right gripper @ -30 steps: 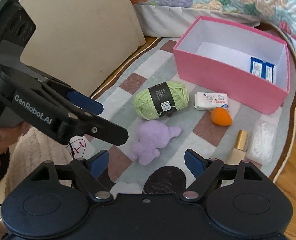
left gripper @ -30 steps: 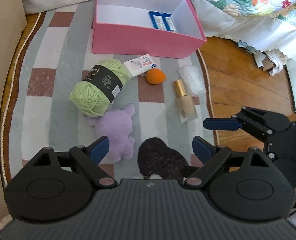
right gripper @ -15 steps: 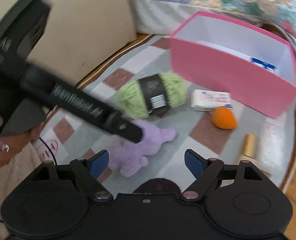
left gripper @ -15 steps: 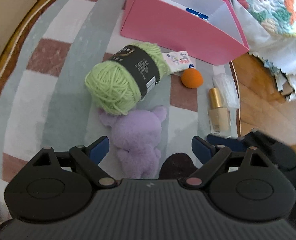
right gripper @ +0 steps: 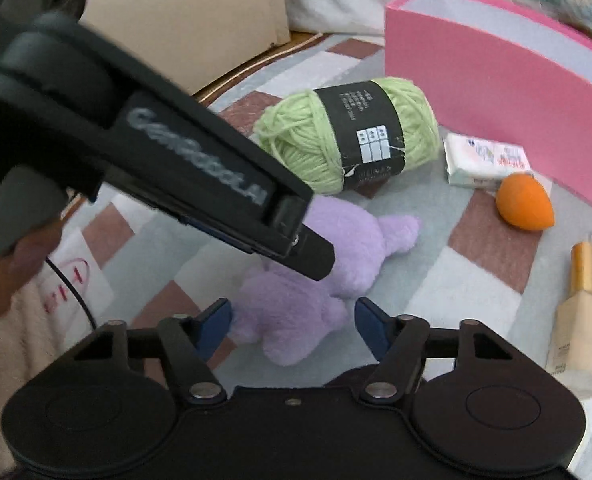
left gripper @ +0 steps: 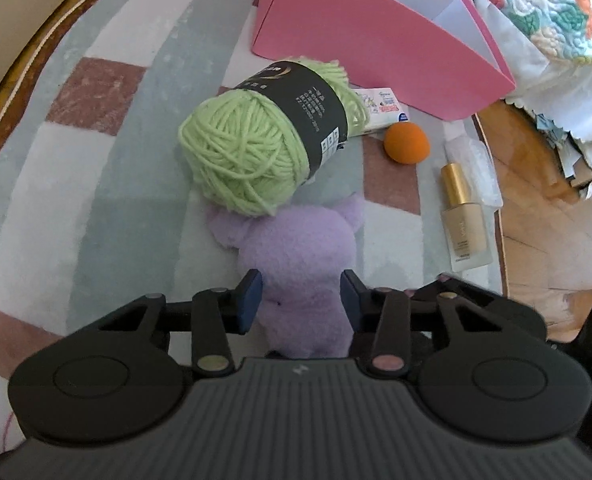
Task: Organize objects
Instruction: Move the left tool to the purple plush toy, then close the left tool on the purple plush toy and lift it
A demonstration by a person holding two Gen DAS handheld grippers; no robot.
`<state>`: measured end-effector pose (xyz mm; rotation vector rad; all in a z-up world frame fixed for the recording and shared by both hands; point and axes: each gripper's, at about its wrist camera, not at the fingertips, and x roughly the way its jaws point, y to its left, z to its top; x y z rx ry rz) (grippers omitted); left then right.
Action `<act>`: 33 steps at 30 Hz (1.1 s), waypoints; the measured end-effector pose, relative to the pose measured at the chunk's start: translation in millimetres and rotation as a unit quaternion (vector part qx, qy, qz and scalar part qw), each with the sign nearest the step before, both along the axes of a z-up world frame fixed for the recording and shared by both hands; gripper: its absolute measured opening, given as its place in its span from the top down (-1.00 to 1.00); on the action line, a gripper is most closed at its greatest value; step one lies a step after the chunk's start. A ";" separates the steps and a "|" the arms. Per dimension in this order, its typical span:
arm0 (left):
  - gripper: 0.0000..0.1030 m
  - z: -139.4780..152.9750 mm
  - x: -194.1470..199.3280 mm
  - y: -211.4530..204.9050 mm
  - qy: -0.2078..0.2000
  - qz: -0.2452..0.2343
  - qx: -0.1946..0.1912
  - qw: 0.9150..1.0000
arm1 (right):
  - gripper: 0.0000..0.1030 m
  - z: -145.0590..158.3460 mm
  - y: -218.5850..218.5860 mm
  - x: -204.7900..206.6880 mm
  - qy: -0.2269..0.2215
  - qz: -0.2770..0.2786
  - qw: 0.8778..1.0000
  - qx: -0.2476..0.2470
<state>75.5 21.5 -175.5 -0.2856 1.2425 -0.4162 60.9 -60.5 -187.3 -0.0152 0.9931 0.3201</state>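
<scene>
A purple plush toy (left gripper: 296, 256) lies on the striped rug. My left gripper (left gripper: 301, 300) straddles its body, fingers (left gripper: 248, 300) closed in against its sides. The same toy shows in the right wrist view (right gripper: 335, 264), with the left gripper (right gripper: 307, 252) over it. My right gripper (right gripper: 294, 326) is open and empty, close behind the toy. A green yarn ball (left gripper: 264, 140) touches the toy's head. A pink box (left gripper: 367, 36) stands beyond.
A tissue pack (left gripper: 379, 110), an orange sponge (left gripper: 407, 144), a foundation bottle (left gripper: 461, 216) and a clear packet (left gripper: 475, 164) lie on the rug (left gripper: 96, 168) right of the yarn. Wooden floor (left gripper: 543, 208) and a quilted bed (left gripper: 555, 4) lie to the right.
My left gripper moved forward and down over the purple toy and its fingers closed in around it. My right gripper moved closer to the toy and stayed open.
</scene>
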 end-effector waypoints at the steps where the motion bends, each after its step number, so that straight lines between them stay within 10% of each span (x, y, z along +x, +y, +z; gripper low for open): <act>1: 0.20 -1.4 0.4 -0.1 0.001 0.003 0.000 1.000 | -0.25 -0.3 0.7 -1.3 -0.004 0.000 1.000 0.001; 18: 0.11 -14.7 -16.8 -7.7 0.060 0.027 -0.055 0.996 | 0.05 6.9 -33.8 -10.6 0.061 -0.051 0.993 0.092; 33: 0.14 59.0 -45.9 -42.4 -0.023 0.007 -0.040 0.999 | 0.08 56.2 -75.6 -36.7 0.049 -0.073 0.982 0.165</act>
